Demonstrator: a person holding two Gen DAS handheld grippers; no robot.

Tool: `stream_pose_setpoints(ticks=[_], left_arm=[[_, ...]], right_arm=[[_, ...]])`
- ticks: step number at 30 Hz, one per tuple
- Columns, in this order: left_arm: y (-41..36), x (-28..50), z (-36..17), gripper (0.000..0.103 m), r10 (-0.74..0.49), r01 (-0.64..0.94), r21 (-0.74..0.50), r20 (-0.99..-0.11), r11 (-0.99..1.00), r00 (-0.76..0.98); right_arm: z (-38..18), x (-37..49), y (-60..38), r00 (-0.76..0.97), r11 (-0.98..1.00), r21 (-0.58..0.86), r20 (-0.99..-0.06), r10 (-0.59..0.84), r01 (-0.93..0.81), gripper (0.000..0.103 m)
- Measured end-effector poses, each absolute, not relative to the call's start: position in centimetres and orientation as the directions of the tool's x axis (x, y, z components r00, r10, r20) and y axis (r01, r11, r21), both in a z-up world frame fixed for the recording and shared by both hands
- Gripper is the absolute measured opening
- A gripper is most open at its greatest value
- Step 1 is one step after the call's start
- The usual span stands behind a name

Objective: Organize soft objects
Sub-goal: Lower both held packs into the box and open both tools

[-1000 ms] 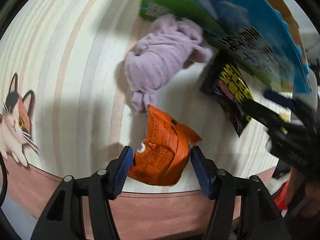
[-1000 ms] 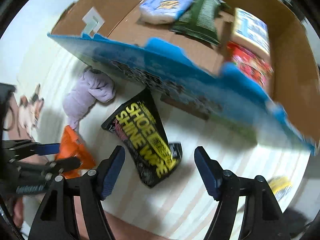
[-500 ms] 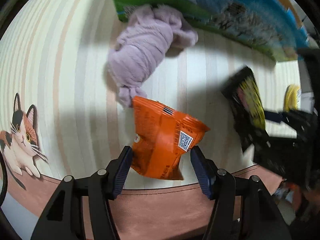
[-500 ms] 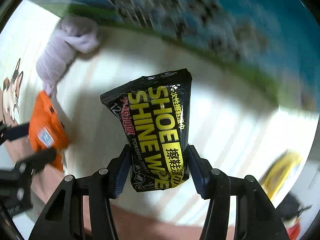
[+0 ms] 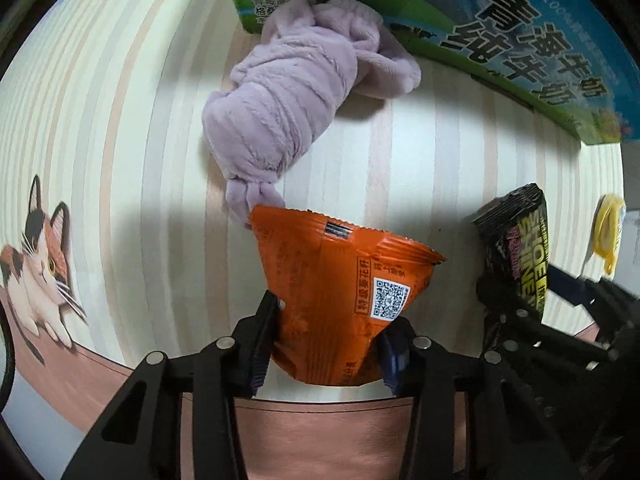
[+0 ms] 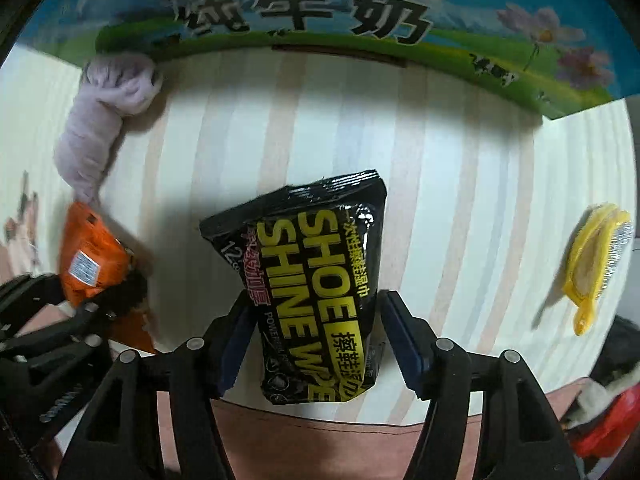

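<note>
soft packs are in hand on both sides: the left gripper (image 5: 326, 344) has its 2 pads pressed into the lower half of the orange snack pouch (image 5: 344, 300), and the right gripper (image 6: 316, 344) has closed around the black shoe shine wipe pack (image 6: 316, 292), though its right pad looks just beside the wrapper rather than firmly on it (hard to be sure through the fisheye). both packs appear raised off the striped tablecloth (image 6: 460, 200), judging by the shadows under them.

the printed milk carton box (image 6: 360, 20) stands at the far edge, and i take it to be where these go. to do the lift well, keep the squeeze light on the pouch, since it looks air-filled and could slip or burst. on the wipe pack, i would confirm both pads bite before travelling, because the glossy film may slide. carry each pack up over the box wall, not into it.

the lilac plush towel roll (image 5: 296, 92) lies on the cloth touching the box wall, just beyond the pouch's top edge; steer the left load clear of it. a yellow brush (image 6: 596, 264) lies well apart on the right.
</note>
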State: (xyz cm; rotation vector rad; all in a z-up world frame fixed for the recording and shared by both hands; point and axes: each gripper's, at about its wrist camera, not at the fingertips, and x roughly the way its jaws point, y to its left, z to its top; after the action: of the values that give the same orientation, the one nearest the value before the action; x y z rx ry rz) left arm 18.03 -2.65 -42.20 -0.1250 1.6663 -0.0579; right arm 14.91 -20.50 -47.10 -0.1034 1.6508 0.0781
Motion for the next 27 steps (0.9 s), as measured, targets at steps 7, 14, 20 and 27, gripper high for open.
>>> stream_pose_setpoints(ticks=[7,14,20,27], left_arm=[[-3.3,16.0,-35.7,0.040,-0.193,-0.081,-0.193,-0.981,0.978,0.008],[-3.2,19.9,-24.2,0.040,-0.310,-0.052,-0.322,-0.937,0.945,0.158],[-2.3,29.4,-21.2,0.040,-0.310,-0.054,-0.321,-0.938,0.946,0.155],[-0.6,37.6,-27.4,0.040,-0.318,-0.148,-0.310,-0.948,0.939,-0.031]], right_arm=[[-44.0,12.6,-21.1,-0.056,0.995,0.082,-0.995,0.078,-0.065,0.044],[-32.5,13.7,-25.2,0.103,0.972,0.234,-0.967,0.234,-0.014,0.044],[-26.1,19.7,-26.1,0.217,0.958,0.286,-0.936,0.278,0.002,0.044],[-29.5,29.6,-25.4,0.156,0.956,0.281,-0.951,0.266,0.081,0.044]])
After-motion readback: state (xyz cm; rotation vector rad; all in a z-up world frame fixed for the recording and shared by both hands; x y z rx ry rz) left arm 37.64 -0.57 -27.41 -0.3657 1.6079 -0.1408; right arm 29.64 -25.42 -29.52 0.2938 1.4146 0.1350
